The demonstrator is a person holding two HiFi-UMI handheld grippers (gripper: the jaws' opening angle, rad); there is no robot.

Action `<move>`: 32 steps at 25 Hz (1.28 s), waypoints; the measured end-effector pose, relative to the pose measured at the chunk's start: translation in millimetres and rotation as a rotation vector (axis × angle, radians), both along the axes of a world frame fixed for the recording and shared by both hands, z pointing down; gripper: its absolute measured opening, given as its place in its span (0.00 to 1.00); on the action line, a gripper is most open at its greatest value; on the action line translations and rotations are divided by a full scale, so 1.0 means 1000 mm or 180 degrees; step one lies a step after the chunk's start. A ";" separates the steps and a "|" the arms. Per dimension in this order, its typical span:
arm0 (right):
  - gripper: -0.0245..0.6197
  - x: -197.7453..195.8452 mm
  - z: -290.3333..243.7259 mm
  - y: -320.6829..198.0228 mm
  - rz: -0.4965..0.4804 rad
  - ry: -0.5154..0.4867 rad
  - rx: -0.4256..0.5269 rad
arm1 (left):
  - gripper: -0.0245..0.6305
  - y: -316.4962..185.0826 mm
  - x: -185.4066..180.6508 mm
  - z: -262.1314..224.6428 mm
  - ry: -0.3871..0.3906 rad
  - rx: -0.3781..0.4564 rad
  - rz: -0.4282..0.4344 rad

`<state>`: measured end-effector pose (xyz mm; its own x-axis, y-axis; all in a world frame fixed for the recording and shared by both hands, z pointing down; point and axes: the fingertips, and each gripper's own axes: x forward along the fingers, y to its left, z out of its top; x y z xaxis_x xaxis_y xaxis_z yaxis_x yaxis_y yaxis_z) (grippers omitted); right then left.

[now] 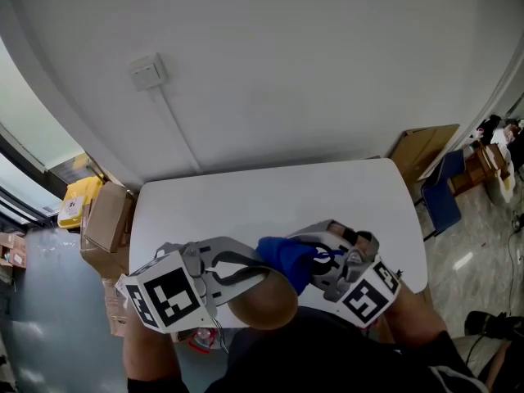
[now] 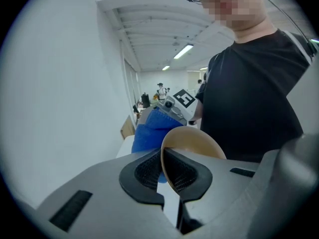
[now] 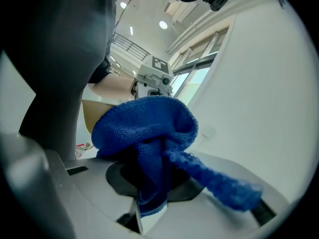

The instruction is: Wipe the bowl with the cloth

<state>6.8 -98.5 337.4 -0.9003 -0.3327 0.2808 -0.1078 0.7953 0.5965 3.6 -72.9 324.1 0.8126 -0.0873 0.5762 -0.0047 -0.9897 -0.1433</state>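
Held above the white table, the tan round bowl is pinched by its rim in the closed left gripper, while the right gripper, clamped on the bunched blue terry cloth, holds the wad just beside that rim.

the cloth is nubby terry, the bowl smooth (matt).

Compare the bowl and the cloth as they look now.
The bowl is tan, smooth and rigid; the cloth is blue, fuzzy and bunched. The bowl is pinched by its rim in the left gripper; the cloth is clamped in the right gripper, with one tail sticking out. The bowl keeps its round shape; the cloth folds over itself. Both are held in the air, close together.
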 end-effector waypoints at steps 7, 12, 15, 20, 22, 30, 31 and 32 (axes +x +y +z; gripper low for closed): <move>0.17 0.018 -0.004 -0.017 0.0318 -0.0156 -0.0091 | 0.07 -0.050 -0.014 -0.006 0.0250 0.0033 -0.0599; 0.17 0.027 0.010 -0.017 0.0538 -0.0201 -0.0366 | 0.07 -0.075 -0.021 -0.007 0.0459 -0.0128 -0.1095; 0.16 0.029 0.013 -0.016 0.0600 -0.0247 -0.0455 | 0.07 -0.085 -0.029 -0.006 0.0532 -0.0210 -0.1372; 0.16 0.024 0.016 -0.008 0.0558 -0.0300 -0.0556 | 0.07 -0.104 -0.043 -0.017 0.0841 -0.0265 -0.1813; 0.17 0.019 0.017 -0.003 0.0497 -0.0326 -0.0591 | 0.07 -0.110 -0.048 -0.022 0.0955 -0.0260 -0.1971; 0.16 -0.013 0.019 0.021 0.0145 -0.0410 -0.0636 | 0.07 -0.119 -0.044 -0.037 0.1459 -0.0455 -0.2188; 0.16 -0.017 0.018 0.023 0.0106 -0.0417 -0.0621 | 0.07 -0.117 -0.041 -0.039 0.1494 -0.0490 -0.2163; 0.16 -0.019 0.019 0.025 0.0079 -0.0426 -0.0620 | 0.07 -0.114 -0.037 -0.040 0.1523 -0.0526 -0.2133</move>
